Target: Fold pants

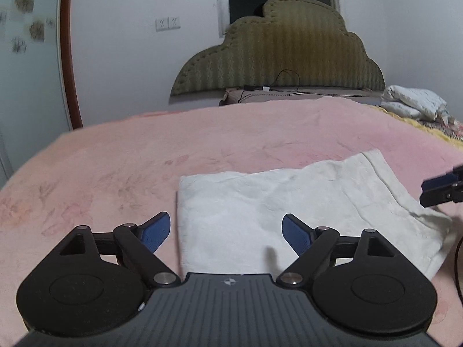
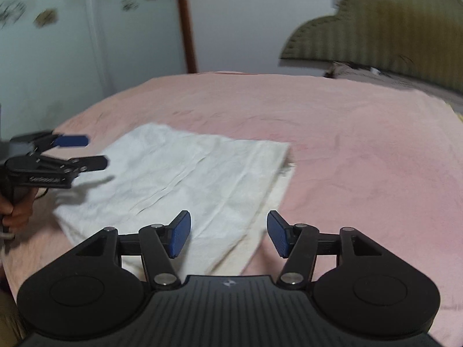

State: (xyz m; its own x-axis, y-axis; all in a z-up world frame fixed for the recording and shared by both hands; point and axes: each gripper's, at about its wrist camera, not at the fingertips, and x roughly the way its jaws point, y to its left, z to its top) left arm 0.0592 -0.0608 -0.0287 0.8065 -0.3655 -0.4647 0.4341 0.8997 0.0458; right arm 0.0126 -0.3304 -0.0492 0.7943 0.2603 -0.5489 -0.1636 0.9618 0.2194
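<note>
The white pants (image 1: 289, 211) lie folded into a flat rectangle on the pink blanket (image 1: 144, 159); they also show in the right wrist view (image 2: 185, 176). My left gripper (image 1: 226, 232) is open and empty, hovering over the near left corner of the pants. It shows from the side in the right wrist view (image 2: 95, 151), open. My right gripper (image 2: 228, 234) is open and empty above the near right edge of the pants. Its tip shows at the right edge of the left wrist view (image 1: 442, 190).
The pink blanket (image 2: 347, 144) covers the bed. An olive padded headboard (image 1: 277, 52) stands at the far end, with a black cable (image 1: 286, 81) in front. A crumpled white cloth (image 1: 413, 101) lies at the far right. A wardrobe (image 2: 43, 43) stands left of the bed.
</note>
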